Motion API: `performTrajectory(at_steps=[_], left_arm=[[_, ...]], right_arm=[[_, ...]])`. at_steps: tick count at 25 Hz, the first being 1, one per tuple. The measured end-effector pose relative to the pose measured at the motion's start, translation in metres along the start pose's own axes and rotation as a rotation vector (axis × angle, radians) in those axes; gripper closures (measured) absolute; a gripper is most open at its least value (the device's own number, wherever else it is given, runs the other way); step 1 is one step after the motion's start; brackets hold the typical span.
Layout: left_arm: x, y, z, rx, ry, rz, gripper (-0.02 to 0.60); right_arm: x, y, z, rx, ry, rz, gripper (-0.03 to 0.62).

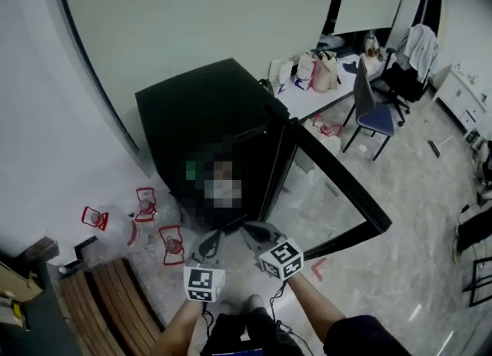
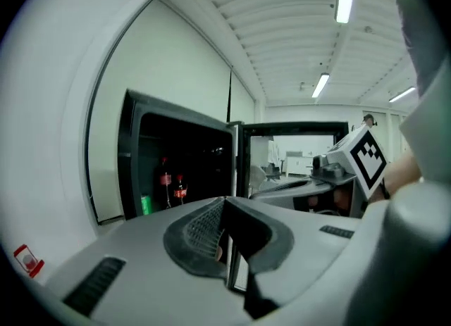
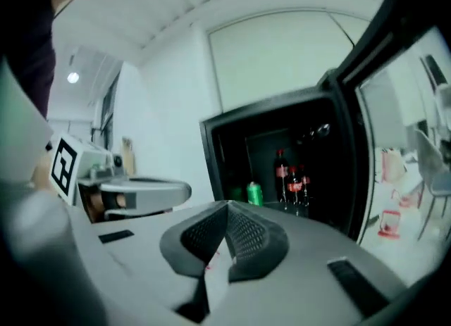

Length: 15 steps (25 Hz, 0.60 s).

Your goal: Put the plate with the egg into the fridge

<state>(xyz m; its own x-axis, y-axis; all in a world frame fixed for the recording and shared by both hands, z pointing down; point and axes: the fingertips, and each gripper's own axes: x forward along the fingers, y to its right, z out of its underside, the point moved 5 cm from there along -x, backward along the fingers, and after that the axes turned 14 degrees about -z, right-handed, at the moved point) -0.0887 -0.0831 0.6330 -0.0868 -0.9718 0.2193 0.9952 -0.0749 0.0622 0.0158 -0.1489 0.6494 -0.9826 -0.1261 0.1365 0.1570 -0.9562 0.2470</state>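
- Well, the black fridge [image 1: 207, 108] stands on the floor near the white wall [image 1: 38, 116]. Its glass door [image 1: 346, 178] is swung wide to the right, so the opening faces the person.
- The door's free edge juts out over the pale floor [image 1: 400, 285], to the right of the two grippers.
- The left gripper [image 1: 209, 241] and right gripper [image 1: 257, 231] are side by side in front of the opening, close together and aimed at it.
- The left gripper's fingers are closed tip to tip, with nothing between them.
- The right gripper's fingers are also pressed together and hold nothing.
- Inside the fridge, cola bottles [image 3: 282, 173] stand on a shelf with a green can [image 3: 254, 193] just to their left. The rest of the interior is dark.
- I cannot make out the plate with the egg in any view, and neither gripper carries it.
- Clear water jugs [image 1: 115, 227] with red handles crowd the floor at the fridge's left front corner, near the left gripper.
- A slatted wooden bench [image 1: 108, 301] lies along the lower left, beside the jugs.
- Past the door, the floor runs open to a white worktop [image 1: 307, 101] carrying bags [image 1: 323, 70].
- A blue chair [image 1: 373, 108] and a black office chair [image 1: 400, 81] stand well apart from the fridge.
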Motion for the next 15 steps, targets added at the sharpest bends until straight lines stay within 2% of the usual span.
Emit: performTrajectory(at_steps=[2, 5, 8, 11, 15], left_arm=[[-0.025, 0.008, -0.043, -0.004, 0.007, 0.035, 0.572], [-0.055, 0.021, -0.085, 0.01, 0.045, 0.076, 0.572], [-0.07, 0.026, -0.102, 0.028, 0.072, 0.102, 0.572], [-0.079, 0.027, -0.111, 0.037, 0.094, 0.108, 0.572], [-0.089, 0.024, -0.112, 0.01, 0.094, 0.103, 0.572]], right_arm=[[-0.024, -0.033, -0.038, 0.082, 0.086, 0.026, 0.585], [-0.052, -0.072, -0.076, 0.115, 0.19, 0.046, 0.586], [-0.06, -0.093, -0.099, 0.073, 0.234, 0.053, 0.586], [-0.059, -0.104, -0.111, 0.022, 0.233, 0.054, 0.586], [-0.059, -0.114, -0.116, 0.011, 0.237, 0.054, 0.586]])
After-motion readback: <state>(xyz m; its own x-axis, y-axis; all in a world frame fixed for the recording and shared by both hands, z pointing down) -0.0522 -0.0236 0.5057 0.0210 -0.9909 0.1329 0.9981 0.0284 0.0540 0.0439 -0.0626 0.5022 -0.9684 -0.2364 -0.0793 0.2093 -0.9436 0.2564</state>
